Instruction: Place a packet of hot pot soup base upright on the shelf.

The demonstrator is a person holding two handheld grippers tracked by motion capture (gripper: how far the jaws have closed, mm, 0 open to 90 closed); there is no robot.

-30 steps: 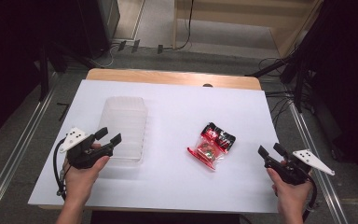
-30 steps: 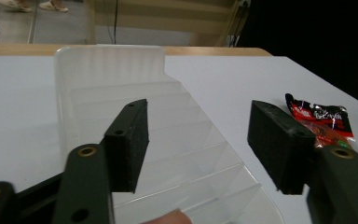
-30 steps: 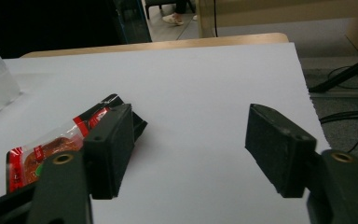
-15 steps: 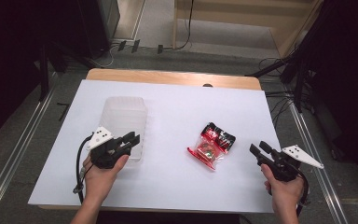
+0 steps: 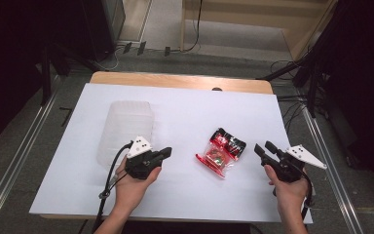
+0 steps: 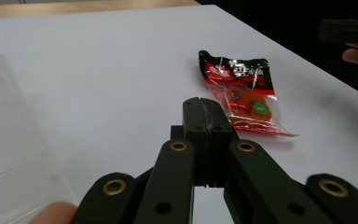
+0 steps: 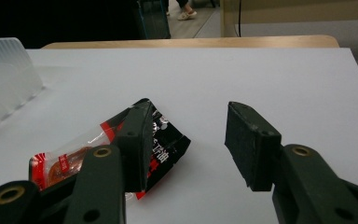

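A red and black snack packet (image 5: 221,151) (image 6: 242,95) (image 7: 121,149) lies flat on the white table, right of centre. My left gripper (image 5: 164,153) (image 6: 205,109) is shut with nothing in it, held low to the left of the packet and pointing at it, a short gap away. My right gripper (image 5: 263,148) (image 7: 191,140) stands open just right of the packet, its jaws apart and empty, the left jaw in front of the packet's black end. A clear plastic container (image 5: 125,131) (image 6: 14,154) (image 7: 4,84) sits at the left.
The white sheet (image 5: 185,112) covers a wooden table whose far edge (image 5: 175,80) shows bare. Cables and dark stands lie on the floor beyond. A cable (image 5: 109,175) trails from the left gripper toward the near edge.
My left gripper has moved right, off the container's near corner toward the packet. My right gripper has shifted left toward the packet.
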